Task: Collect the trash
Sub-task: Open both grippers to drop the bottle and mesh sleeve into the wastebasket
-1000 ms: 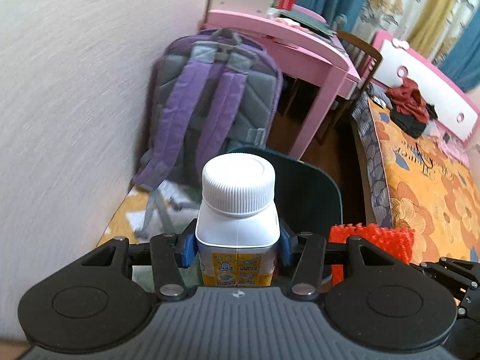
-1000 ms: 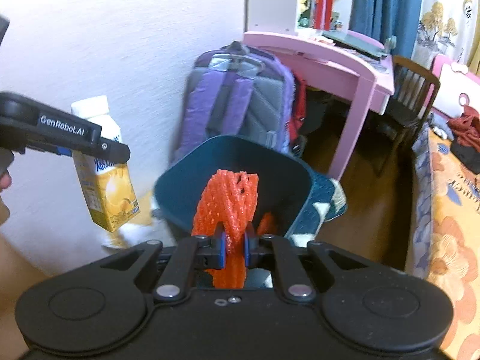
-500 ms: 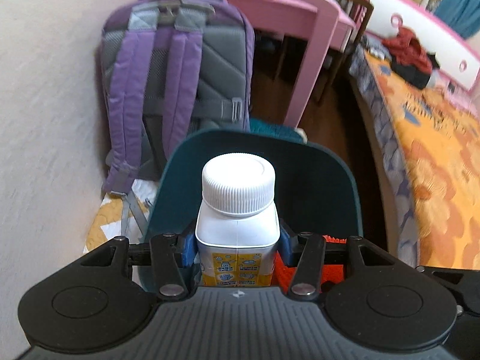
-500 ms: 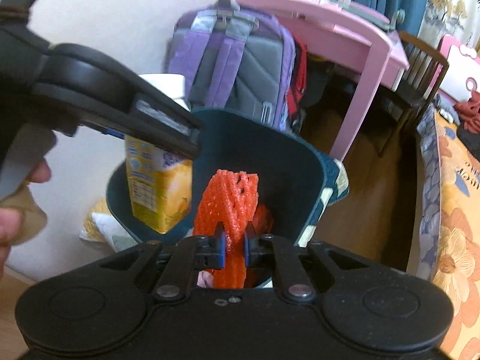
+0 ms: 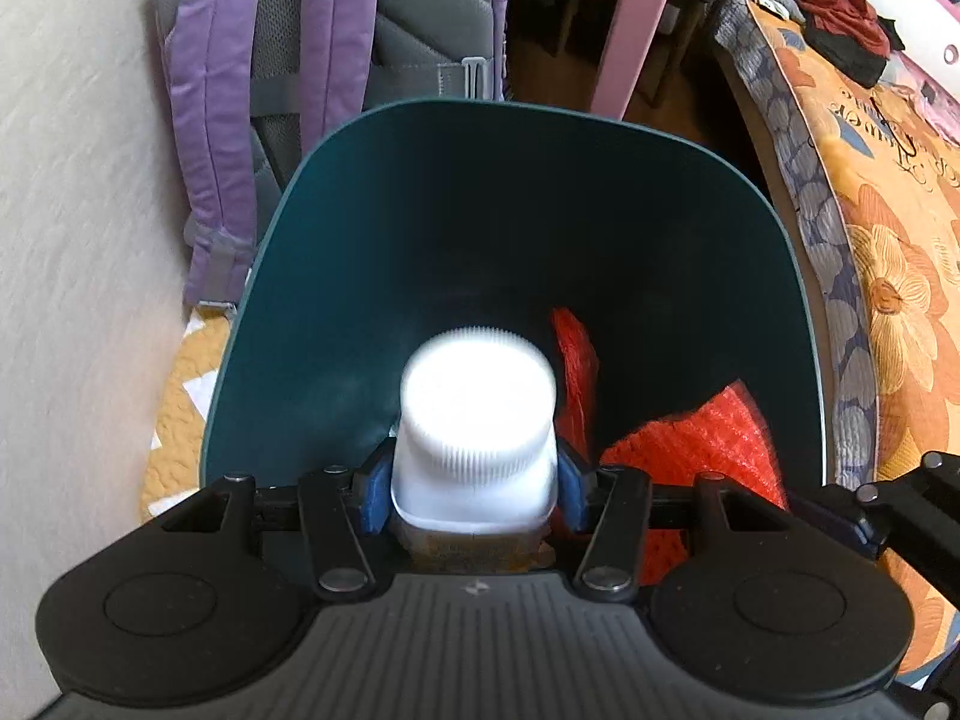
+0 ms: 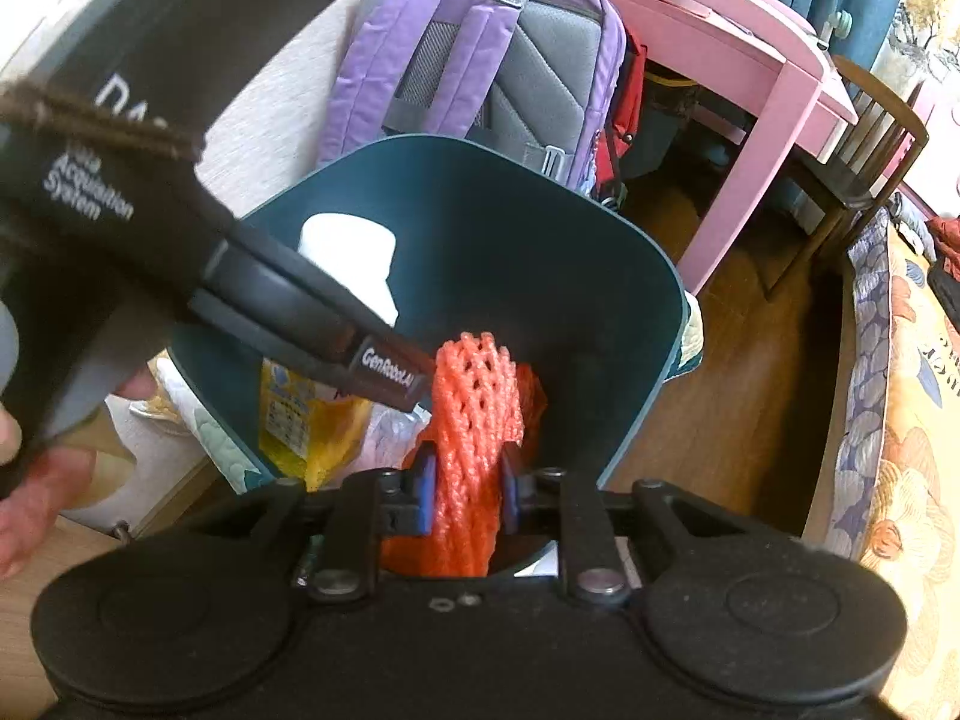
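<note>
**Carton and foam net held over the bin**

From the left wrist: the left gripper (image 5: 472,495) is clamped on a carton (image 5: 477,450), its blue pads pressed against both sides just below the shoulder. The carton looks blurred here; it shows a wide white ribbed cap on a white top, with a strip of yellow print low down by the gripper body. It hangs inside the mouth of the dark teal bin (image 5: 312,228), near the wall closest to the camera. To its right, inside the bin, sits the orange-red foam net (image 5: 696,450), one strip standing up just beside the cap. A purple and grey backpack (image 5: 336,48) leans on the wall behind the bin, and a pink desk leg (image 5: 630,30) stands past the rim. A flowered quilt (image 5: 888,252) fills the right side.

From the right wrist: the right gripper (image 6: 467,495) is pinched on the net (image 6: 474,420), a crumpled orange-red mesh sleeve rising between its pads, over the bin's (image 6: 654,324) open mouth. The left gripper (image 6: 393,378) reaches across from the left, and the carton (image 6: 348,276) shows beneath it: white cap up, yellow printed body down, within the bin's rim. The backpack (image 6: 492,54) stands behind, the pink desk (image 6: 750,42) to its right.
</note>
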`<state>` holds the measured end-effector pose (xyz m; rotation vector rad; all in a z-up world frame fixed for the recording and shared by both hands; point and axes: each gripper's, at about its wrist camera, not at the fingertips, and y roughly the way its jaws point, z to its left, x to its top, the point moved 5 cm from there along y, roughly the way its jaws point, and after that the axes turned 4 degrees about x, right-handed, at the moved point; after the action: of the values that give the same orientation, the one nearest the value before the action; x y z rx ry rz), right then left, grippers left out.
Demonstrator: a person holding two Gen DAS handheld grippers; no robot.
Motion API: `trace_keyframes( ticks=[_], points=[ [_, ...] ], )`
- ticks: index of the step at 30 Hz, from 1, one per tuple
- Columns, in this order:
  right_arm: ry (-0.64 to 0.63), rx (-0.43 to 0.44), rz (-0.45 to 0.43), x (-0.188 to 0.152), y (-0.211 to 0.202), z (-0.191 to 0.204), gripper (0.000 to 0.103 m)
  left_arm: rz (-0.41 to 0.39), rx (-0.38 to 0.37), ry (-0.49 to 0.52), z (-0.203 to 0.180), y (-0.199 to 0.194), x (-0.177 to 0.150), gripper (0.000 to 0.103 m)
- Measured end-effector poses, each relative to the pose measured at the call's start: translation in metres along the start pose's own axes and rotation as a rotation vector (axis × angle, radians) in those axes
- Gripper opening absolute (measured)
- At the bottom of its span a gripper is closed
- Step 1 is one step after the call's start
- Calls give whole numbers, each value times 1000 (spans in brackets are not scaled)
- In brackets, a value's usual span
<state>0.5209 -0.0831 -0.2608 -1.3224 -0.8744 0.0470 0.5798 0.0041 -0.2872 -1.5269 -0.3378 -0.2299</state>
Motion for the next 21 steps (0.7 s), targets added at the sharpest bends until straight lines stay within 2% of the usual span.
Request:
trace_keyframes(
  ticks=[3, 5, 13, 21],
  points=[
    [10, 8, -4, 1, -1, -3, 35, -13, -20, -27, 2, -5, 1, 65],
    [9, 20, -2, 0, -3, -3, 43, -27, -40, -45, 4, -12, 1, 65],
    [28, 52, -52, 0, -23, -5, 51, -91, -68, -58, 11, -47, -6, 65],
    [40, 90, -115, -2, -62, 1, 54, -201, -57, 2, 15, -98, -24, 65]
  ],
)
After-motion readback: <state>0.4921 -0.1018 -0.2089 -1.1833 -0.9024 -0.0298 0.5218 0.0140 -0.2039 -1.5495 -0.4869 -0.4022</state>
